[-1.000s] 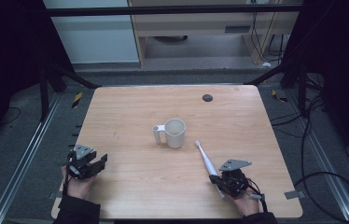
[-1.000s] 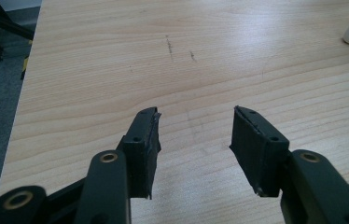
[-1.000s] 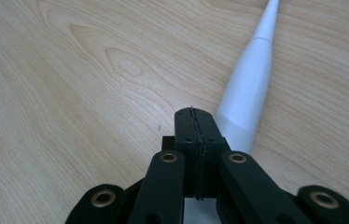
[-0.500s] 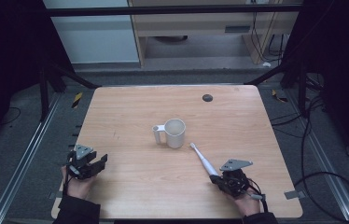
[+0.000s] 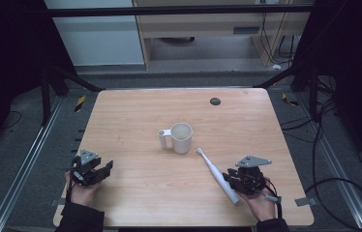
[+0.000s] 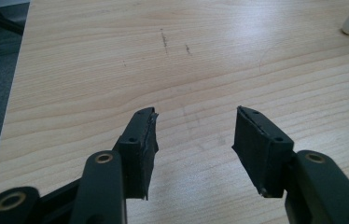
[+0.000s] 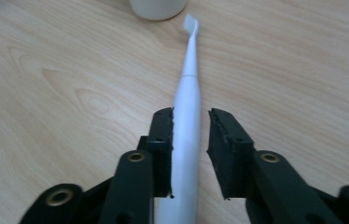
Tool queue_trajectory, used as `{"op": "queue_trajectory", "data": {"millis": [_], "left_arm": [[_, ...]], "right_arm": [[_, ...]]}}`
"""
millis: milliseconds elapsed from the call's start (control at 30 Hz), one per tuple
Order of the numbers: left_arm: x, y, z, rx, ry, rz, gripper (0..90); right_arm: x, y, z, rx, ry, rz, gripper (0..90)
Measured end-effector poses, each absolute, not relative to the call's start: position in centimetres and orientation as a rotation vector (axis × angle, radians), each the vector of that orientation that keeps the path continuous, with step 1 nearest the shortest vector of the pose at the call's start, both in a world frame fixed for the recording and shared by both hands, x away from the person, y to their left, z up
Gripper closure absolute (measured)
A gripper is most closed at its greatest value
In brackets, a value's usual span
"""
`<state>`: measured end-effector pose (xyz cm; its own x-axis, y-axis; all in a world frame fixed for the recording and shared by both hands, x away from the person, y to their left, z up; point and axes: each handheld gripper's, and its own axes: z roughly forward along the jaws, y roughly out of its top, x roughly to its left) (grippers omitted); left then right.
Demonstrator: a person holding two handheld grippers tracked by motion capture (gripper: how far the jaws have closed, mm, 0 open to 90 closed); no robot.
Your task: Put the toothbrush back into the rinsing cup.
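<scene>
- Right gripper [image 7: 190,149] (near right corner of the light wooden table [image 5: 135,111] in the high view): jaws have just been opening, now partly spread with the white electric toothbrush [image 7: 187,112] between them.
- Left pad looks to sit against the toothbrush handle in the right gripper view; right pad stands clear with a gap, so there's no clamp on it.
- Toothbrush lies flat on the table, handle end under the right gripper, neck and brush head running straight out ahead of the jaws.
- Brush head ends just short of the white ceramic mug [image 7: 157,8], close to its base but apart (as far as the right gripper view shows).
- In the high view the toothbrush [image 5: 216,174] runs diagonally from the right gripper [image 5: 241,181] up toward the mug [image 5: 181,137].
- Mug stands upright near table centre, handle turned toward the left gripper's side.
- Left gripper [image 6: 195,140]: jaws have just been opening too, about half spread, nothing between them, bare wood under the pads.
- Left gripper [image 5: 93,172] sits at the near left edge of the table, held in the person's hand, well apart from mug and toothbrush.
- Small dark round spot [image 5: 215,101] on the table far beyond the mug, toward the far edge.
</scene>
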<state>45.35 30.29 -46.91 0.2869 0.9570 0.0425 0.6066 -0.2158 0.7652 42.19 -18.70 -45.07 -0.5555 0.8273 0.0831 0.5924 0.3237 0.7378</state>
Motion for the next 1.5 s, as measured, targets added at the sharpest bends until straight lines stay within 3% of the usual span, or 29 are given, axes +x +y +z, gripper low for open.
{"op": "queue_trajectory", "data": {"millis": [433,1500], "left_arm": [[45.5,30.1,-47.2,1.948,1.406,0.684,41.2],[45.6,29.9,-47.4,1.972,1.394,0.666,40.4]], "right_arm": [[44.3,-17.1,-42.8,1.280,2.290,0.953,46.3],[49.1,-13.7,-42.8,1.351,2.456,0.754,46.1]]}}
